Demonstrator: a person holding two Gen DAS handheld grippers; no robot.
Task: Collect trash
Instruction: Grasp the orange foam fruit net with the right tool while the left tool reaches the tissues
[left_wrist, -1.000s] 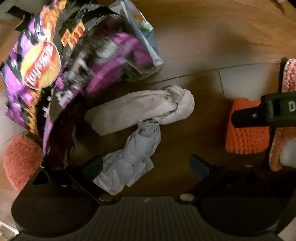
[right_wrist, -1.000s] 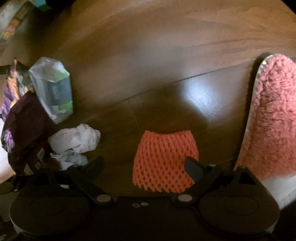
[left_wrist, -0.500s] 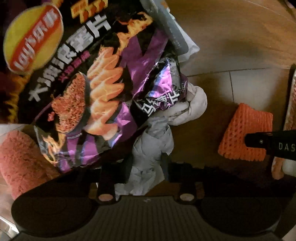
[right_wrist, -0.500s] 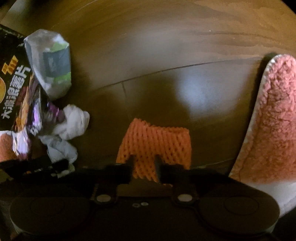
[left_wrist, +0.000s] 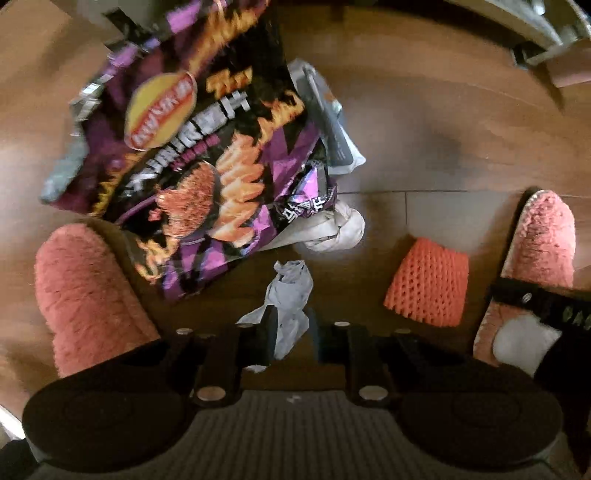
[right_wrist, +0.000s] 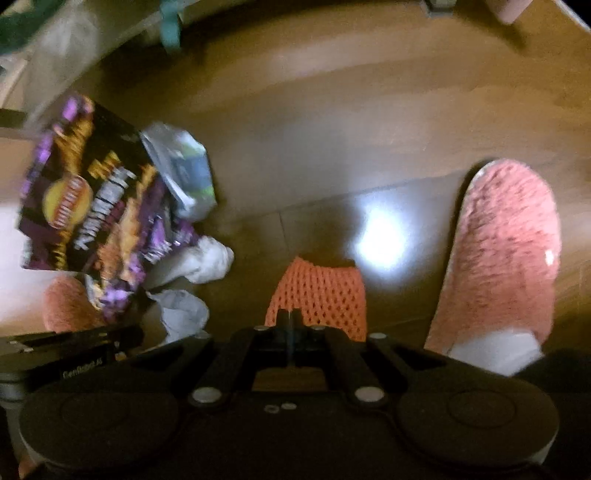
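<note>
My left gripper (left_wrist: 290, 332) is shut on a crumpled grey-white tissue (left_wrist: 290, 295) and holds it above the wooden floor. A purple Lay's chip bag (left_wrist: 207, 162) lies ahead on the left, over a white knotted wad (left_wrist: 340, 230) and a grey wrapper (left_wrist: 328, 125). My right gripper (right_wrist: 290, 334) is shut on the near edge of an orange foam fruit net (right_wrist: 319, 291). The net also shows in the left wrist view (left_wrist: 428, 280). The chip bag (right_wrist: 92, 210), the wad (right_wrist: 207, 260) and the tissue (right_wrist: 181, 314) show at the left of the right wrist view.
A pink fluffy slipper (left_wrist: 81, 295) stands at the left and another (left_wrist: 543, 236) at the right, also seen in the right wrist view (right_wrist: 506, 251). Furniture edges (left_wrist: 546, 29) line the far side of the floor.
Both grippers closed from open, the left on the tissue and the right on the orange net. Both have risen from the floor. The chip bag swung across the left view.
</note>
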